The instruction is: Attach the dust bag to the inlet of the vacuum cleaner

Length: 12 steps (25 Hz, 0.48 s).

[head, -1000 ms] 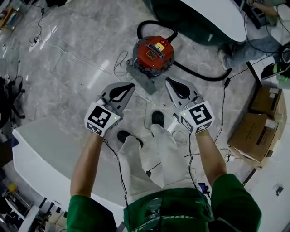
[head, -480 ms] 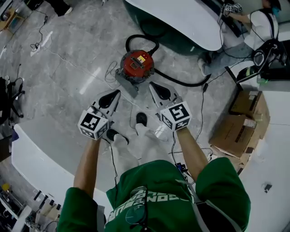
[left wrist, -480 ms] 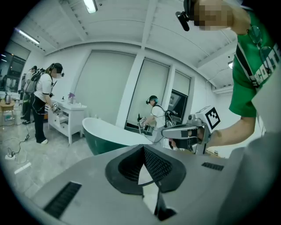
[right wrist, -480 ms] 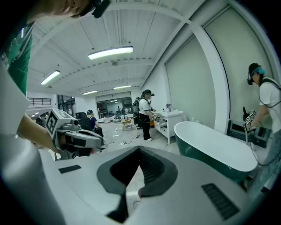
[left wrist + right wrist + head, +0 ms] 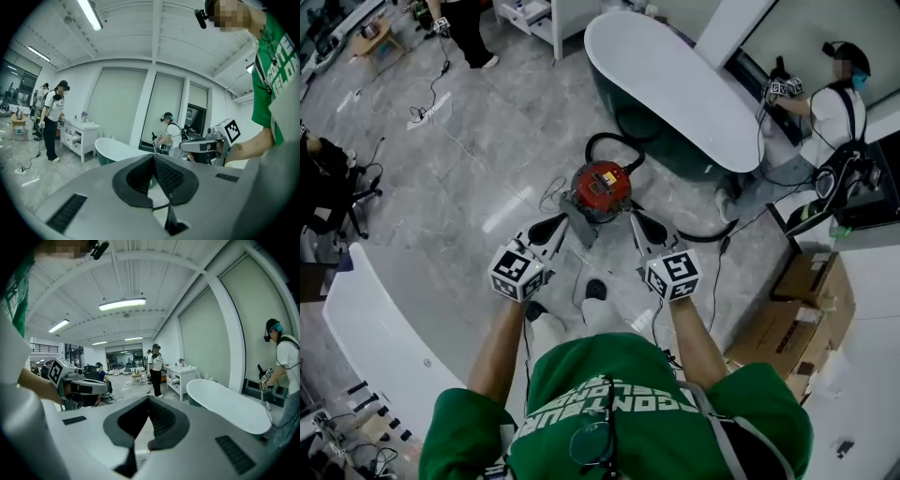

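I read left gripper (image 5: 563, 219) and right gripper (image 5: 635, 217) as empty, fingers (image 5: 138, 177) closed. Red vacuum cleaner (image 5: 601, 190) stands on the floor (image 5: 487, 141), just far of both tips.

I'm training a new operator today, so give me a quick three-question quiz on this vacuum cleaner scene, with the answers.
1. True or false: the left gripper and the right gripper are both shut and empty.
2. The round red vacuum cleaner stands on: A) a white table, B) the grey marble floor, C) a cardboard box.
3. What colour is the standing person's shirt?
Key: 1 true; 2 B; 3 green.
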### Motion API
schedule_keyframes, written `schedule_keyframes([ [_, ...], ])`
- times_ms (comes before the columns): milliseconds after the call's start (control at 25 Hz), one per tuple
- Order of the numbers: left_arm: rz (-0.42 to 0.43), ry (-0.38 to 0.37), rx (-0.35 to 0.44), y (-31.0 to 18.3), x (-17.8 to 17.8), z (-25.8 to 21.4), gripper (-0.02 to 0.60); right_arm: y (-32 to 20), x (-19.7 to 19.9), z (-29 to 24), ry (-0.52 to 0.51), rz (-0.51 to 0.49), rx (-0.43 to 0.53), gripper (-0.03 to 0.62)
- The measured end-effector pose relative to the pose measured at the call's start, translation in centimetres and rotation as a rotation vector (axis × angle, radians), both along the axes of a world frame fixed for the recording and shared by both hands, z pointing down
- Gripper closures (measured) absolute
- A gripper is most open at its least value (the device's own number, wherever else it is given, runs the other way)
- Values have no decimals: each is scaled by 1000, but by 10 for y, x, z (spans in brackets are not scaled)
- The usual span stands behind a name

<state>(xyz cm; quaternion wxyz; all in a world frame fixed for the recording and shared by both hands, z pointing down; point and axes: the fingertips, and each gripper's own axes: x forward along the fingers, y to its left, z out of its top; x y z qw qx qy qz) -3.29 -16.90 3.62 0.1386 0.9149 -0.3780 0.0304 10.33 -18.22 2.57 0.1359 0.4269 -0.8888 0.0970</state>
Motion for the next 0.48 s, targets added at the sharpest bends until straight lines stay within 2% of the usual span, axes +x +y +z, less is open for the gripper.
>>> schedule_keyframes([
  [240, -21, -21, 56, 4, -1, -32, 578, 6, 1, -26, -6, -54, 48, 586],
  [480, -83, 7, 89, 13, 9, -55, 578, 10, 19, -41, -7, -75, 60, 586],
])
